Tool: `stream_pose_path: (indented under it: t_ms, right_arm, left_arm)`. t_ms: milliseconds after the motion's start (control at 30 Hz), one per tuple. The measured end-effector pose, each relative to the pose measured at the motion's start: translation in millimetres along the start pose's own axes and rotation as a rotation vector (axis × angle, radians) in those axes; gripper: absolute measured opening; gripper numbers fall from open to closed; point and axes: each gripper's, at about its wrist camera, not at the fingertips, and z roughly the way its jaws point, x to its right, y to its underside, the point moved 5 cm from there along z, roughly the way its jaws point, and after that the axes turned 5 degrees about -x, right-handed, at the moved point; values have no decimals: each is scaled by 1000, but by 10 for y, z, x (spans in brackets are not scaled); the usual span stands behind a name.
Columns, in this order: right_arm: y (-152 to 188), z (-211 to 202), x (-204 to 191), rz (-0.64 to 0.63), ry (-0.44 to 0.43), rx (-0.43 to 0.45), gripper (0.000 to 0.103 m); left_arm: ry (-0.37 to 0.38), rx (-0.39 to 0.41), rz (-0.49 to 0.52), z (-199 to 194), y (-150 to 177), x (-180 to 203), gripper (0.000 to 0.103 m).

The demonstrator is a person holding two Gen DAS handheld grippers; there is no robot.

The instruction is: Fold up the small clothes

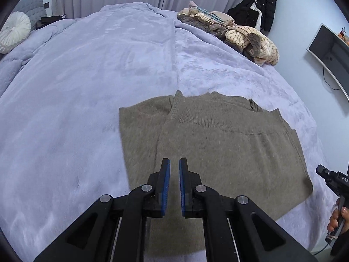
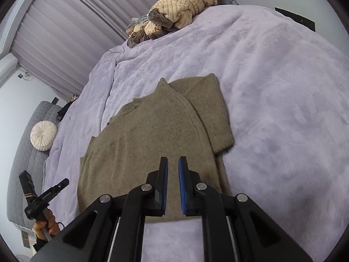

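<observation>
Claws (image 1: 174, 163) (image 2: 173, 162) empty above sweater (image 1: 218, 142)

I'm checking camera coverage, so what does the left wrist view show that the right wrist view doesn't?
Only the left wrist view shows the wall screen and the black jacket hanging in the corner. Only the right wrist view shows the white frame beside the curtain. Both show the brown sweater partly folded on the blanket, the clothes pile, the round pillow, and each claw, left and right, open above the sweater.
</observation>
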Motion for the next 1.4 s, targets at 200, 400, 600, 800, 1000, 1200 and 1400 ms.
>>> stream_pose_path:
  t_ms: [200, 400, 600, 800, 1000, 1200, 1400]
  right_arm:
    - [-265, 621, -84, -18, 26, -73, 12]
    - [-143, 880, 290, 44, 10, -107, 1]
    - [-92, 697, 290, 37, 36, -92, 7]
    - [189, 498, -46, 8, -90, -146, 27]
    - [982, 769, -909, -21, -400, -365, 59]
    - [1583, 1441, -1514, 131, -552, -532, 59]
    - [1658, 1724, -1810, 198, -583, -479, 52]
  left_arm:
    - [-107, -92, 2, 586, -112, 44, 8]
    - [-51, -86, -34, 602, -26, -135, 8]
    - [-115, -75, -64, 459, 53, -262, 9]
    - [-85, -80, -96, 234, 248, -285, 9]
    - [-94, -66, -106, 28, 505, -313, 10]
    - [-125, -2, -149, -198, 740, -506, 94]
    - [-117, -7, -225, -258, 891, -754, 94]
